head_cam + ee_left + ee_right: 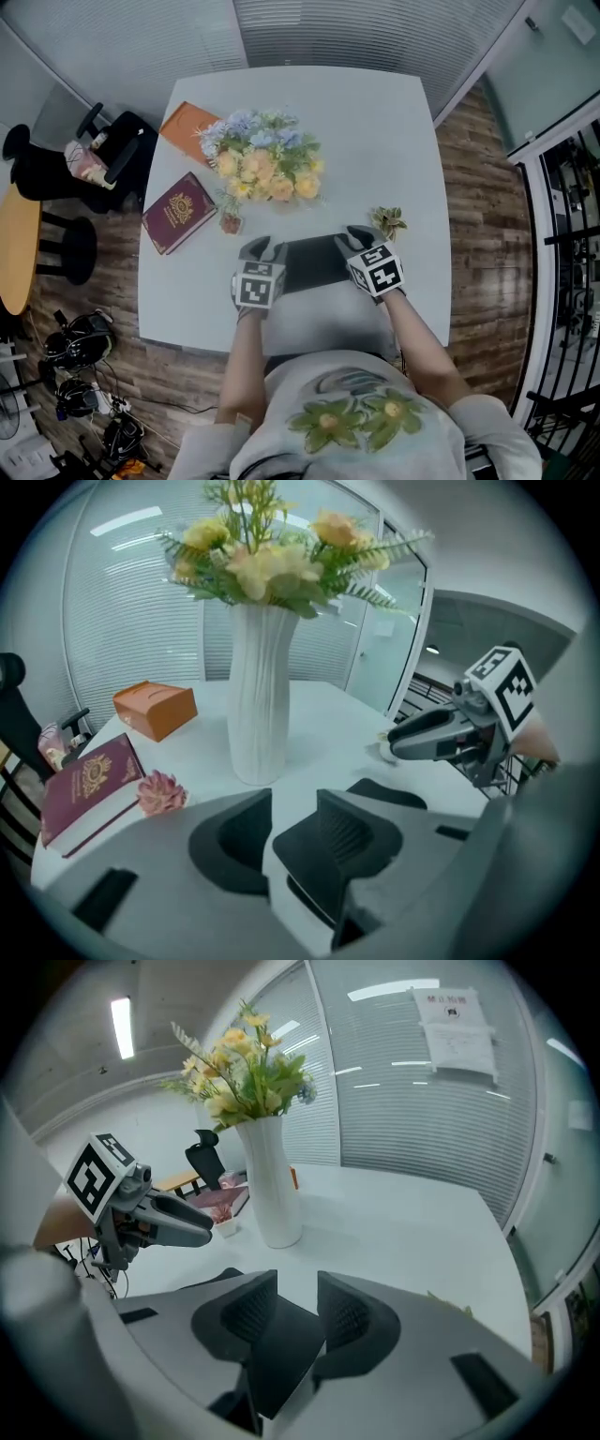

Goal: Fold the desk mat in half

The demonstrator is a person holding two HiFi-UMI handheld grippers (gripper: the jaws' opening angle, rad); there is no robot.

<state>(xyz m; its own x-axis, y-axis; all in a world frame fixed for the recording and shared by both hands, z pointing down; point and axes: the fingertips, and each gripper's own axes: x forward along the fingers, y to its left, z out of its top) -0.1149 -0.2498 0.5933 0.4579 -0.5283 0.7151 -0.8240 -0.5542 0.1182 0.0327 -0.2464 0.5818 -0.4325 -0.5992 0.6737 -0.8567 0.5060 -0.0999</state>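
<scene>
The dark desk mat [317, 264] lies flat as a compact rectangle on the white table [375, 131], near its front edge. My left gripper [262, 249] hovers over the mat's left end and my right gripper [359, 238] over its right end, both above the far edge. In the left gripper view the jaws [293, 803] stand apart, with the mat [309, 860] below them and no pad pressing on it. The right gripper view shows the same: open jaws [297, 1288] above the mat [281, 1349]. Each gripper sees the other one beside it.
A white vase of yellow and blue flowers [262, 169] stands just beyond the mat. A maroon book [180, 213], an orange box [187, 125] and a small pink plant [231, 223] lie to the left. A small green sprig [388, 222] sits right of the mat.
</scene>
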